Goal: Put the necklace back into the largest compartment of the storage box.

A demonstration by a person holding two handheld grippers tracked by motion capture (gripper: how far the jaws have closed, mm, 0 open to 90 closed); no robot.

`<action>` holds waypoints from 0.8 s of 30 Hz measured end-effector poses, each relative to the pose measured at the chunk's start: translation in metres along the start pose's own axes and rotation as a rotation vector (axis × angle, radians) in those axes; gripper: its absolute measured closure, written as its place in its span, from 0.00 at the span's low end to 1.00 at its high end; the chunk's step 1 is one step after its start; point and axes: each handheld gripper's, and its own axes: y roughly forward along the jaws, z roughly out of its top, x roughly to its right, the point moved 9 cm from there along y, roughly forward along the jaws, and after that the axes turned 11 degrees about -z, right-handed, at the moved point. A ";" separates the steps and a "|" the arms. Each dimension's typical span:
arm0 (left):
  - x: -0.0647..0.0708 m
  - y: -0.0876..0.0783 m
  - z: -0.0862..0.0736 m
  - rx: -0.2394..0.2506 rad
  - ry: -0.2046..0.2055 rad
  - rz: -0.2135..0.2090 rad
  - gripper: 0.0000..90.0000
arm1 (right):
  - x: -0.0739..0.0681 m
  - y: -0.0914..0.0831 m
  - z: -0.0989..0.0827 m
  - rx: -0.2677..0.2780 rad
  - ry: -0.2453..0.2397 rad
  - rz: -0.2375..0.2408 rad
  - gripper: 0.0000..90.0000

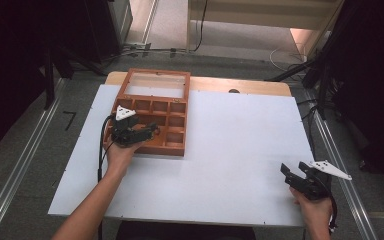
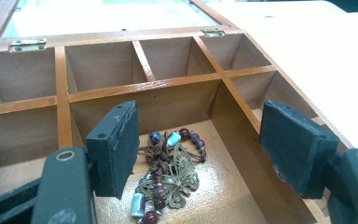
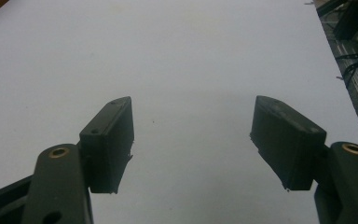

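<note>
A beaded bracelet with a brass butterfly charm (image 2: 170, 179) lies on the floor of a big compartment in my wooden box (image 1: 152, 112). The beads are dark red, blue and pale green, strung on brown cord. The box sits near the far left corner of the bench (image 1: 230, 165), and its glass lid (image 1: 156, 83) is open and lies flat behind it. The box has many small compartments, and the ones I can see around the bracelet have nothing in them.

My left hand-held gripper (image 2: 198, 149) is over the near left part of the box. Its jaws are spread wide, one on each side of the bracelet, and they are not touching it.

My right hand-held gripper (image 3: 193, 142) is far away, by the near right corner of the bench. Its jaws are spread wide too, with bare white bench between them.
</note>
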 end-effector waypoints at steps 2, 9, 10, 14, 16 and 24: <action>0.001 -0.002 0.000 0.004 -0.002 -0.002 0.31 | -0.001 0.000 0.000 0.000 -0.001 0.002 0.31; 0.000 -0.010 -0.001 0.018 -0.030 -0.015 0.27 | 0.000 0.000 0.000 -0.001 0.000 0.000 0.31; -0.001 -0.012 -0.001 0.021 -0.030 -0.016 0.27 | 0.000 0.000 0.000 -0.001 0.000 0.001 0.31; -0.004 -0.017 -0.004 0.026 -0.034 -0.011 0.27 | -0.001 0.000 0.000 0.000 -0.001 0.002 0.31; -0.005 -0.019 -0.005 0.028 -0.037 -0.009 0.27 | -0.001 0.000 0.000 -0.001 -0.001 0.000 0.31; -0.005 -0.025 -0.007 0.020 -0.018 0.011 0.23 | -0.002 0.000 0.000 -0.002 -0.002 0.002 0.31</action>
